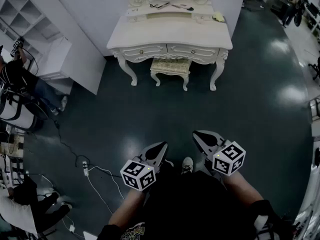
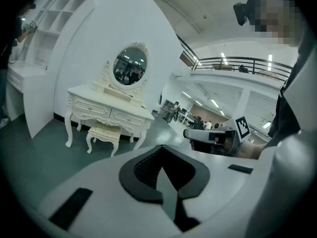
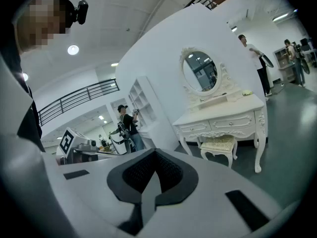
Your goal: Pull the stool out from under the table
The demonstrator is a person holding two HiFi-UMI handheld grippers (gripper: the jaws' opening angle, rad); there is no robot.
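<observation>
A cream stool point(image 1: 170, 69) with a patterned cushion stands tucked under the front of the white dressing table point(image 1: 170, 36), far ahead of me. It shows in the left gripper view too, as the stool point(image 2: 104, 134) below the table point(image 2: 111, 108), and in the right gripper view as the stool point(image 3: 219, 145) below the table point(image 3: 223, 115). My left gripper point(image 1: 159, 150) and right gripper point(image 1: 201, 138) hang close to my body, well short of the stool. Both are shut with nothing between their jaws. The left gripper point(image 2: 163, 175) and right gripper point(image 3: 151, 177) show their jaws together.
A white shelf unit point(image 1: 30, 29) stands at the left wall. A person point(image 1: 17, 84) with gear is beside it. A power strip and cables point(image 1: 86, 168) lie on the dark floor at my left. An oval mirror point(image 2: 129, 64) tops the table.
</observation>
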